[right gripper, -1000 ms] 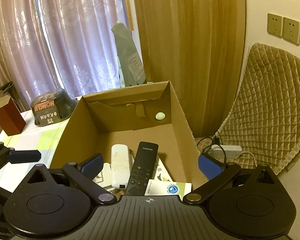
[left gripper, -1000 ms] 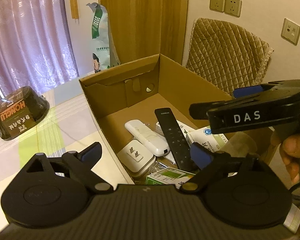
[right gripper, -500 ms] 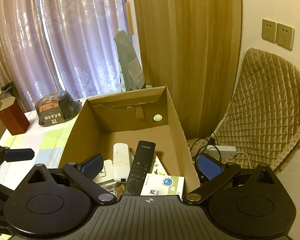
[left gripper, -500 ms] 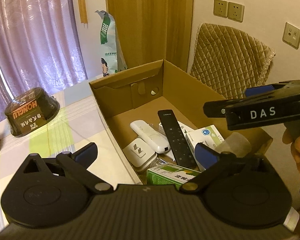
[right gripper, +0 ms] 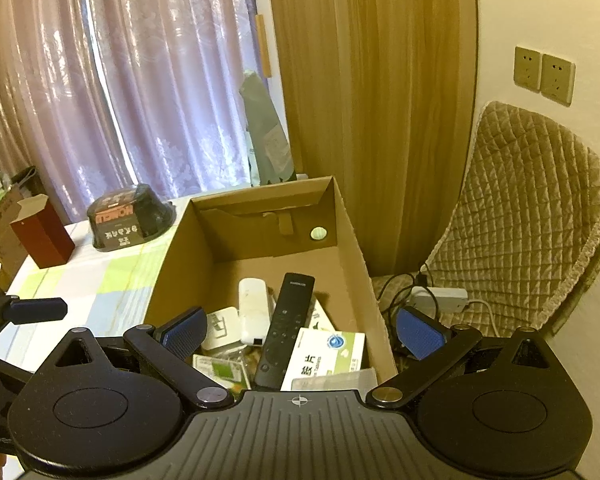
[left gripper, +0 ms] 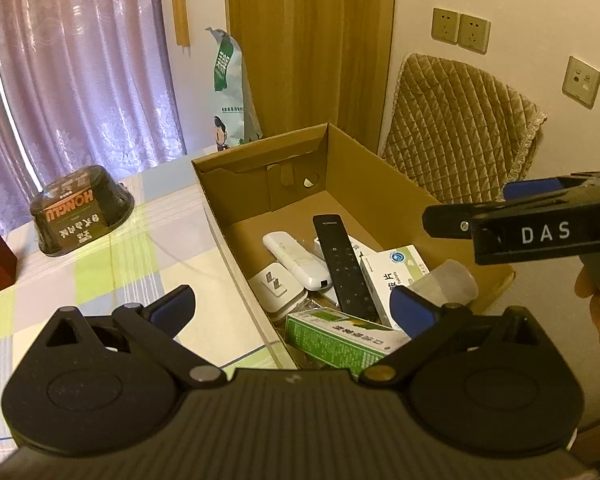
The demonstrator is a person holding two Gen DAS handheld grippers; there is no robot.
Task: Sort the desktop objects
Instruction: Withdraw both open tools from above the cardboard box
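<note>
already the black remote [left gripper: 342, 266], white remote [left gripper: 296, 260], charger [left gripper: 274, 286] and medicine boxes [left gripper: 396, 276] lie in the cardboard box [left gripper: 380, 184], both tools, left tool [left gripper: 292, 310] and right tool [right gripper: 300, 332], gape empty, while the black bowl [left gripper: 80, 210] and red box [right gripper: 42, 236] sit on the table [left gripper: 140, 256].

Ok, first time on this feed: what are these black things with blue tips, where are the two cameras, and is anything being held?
They are two hand-held grippers, each with a fisheye camera looking along its jaws. The left gripper and right gripper both have their jaws open and hold nothing. Both look down into a cardboard box holding a black remote, a white remote, a white charger and medicine boxes. On the checked tablecloth sits an upturned black bowl.
</note>
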